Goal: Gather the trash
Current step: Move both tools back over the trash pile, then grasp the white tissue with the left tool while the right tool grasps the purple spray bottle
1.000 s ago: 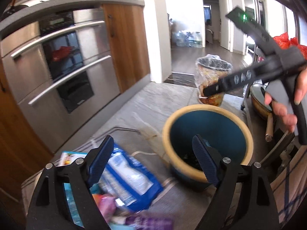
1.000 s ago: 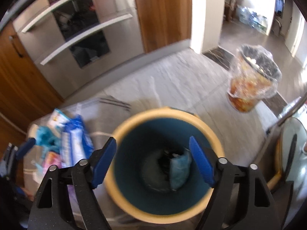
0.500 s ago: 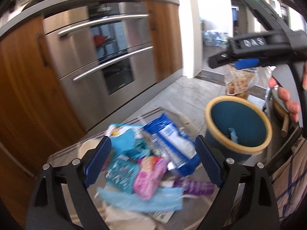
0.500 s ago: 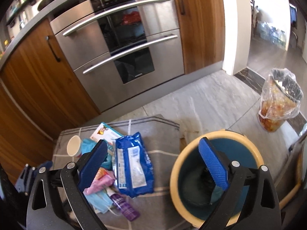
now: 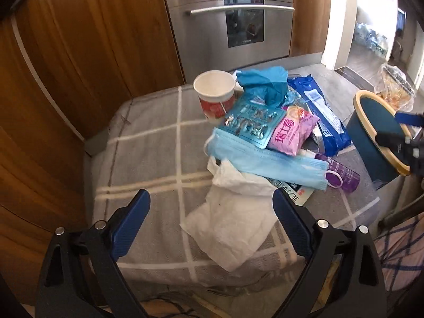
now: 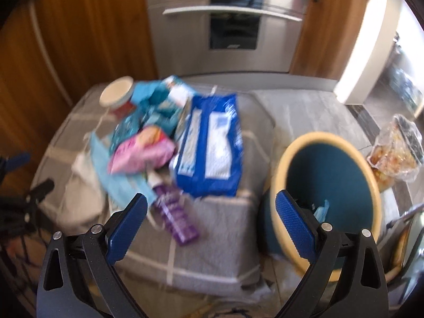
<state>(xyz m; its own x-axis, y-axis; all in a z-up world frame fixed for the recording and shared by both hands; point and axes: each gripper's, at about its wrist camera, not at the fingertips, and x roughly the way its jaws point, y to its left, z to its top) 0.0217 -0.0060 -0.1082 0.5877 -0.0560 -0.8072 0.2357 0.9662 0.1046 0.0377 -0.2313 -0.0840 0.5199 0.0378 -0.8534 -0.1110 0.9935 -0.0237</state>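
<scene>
left gripper point(image 5: 210, 213): fingers point(image 5: 131, 218) opening, near full spread, holding nothing. white tissue point(image 5: 233, 222) lies on the table under the gap, not touched. right gripper point(image 6: 210, 218): fingers point(image 6: 291, 221) wide apart, empty, nothing between them; view is motion-blurred.

trash pile sits on the grey checked cloth point(image 5: 148, 159) covering the table: light blue face mask point(image 5: 265, 161) over the tissue's far edge, pink snack packet point(image 5: 291, 132) and teal blister pack point(image 5: 250, 124) on top of it, purple tube point(image 5: 341, 173) just beside the mask's ear loop, big blue wipes pack point(image 5: 322, 114) behind, teal glove point(image 5: 267, 82) at the back, paper cup point(image 5: 216, 92) upright touching the pile's left side.

teal bin with yellow rim point(image 6: 328, 193) stands right of the cloth, a light blue scrap inside it. bagged food container point(image 6: 397, 151) on the floor beyond the bin. steel oven point(image 5: 238, 18) and wood cabinets behind.
</scene>
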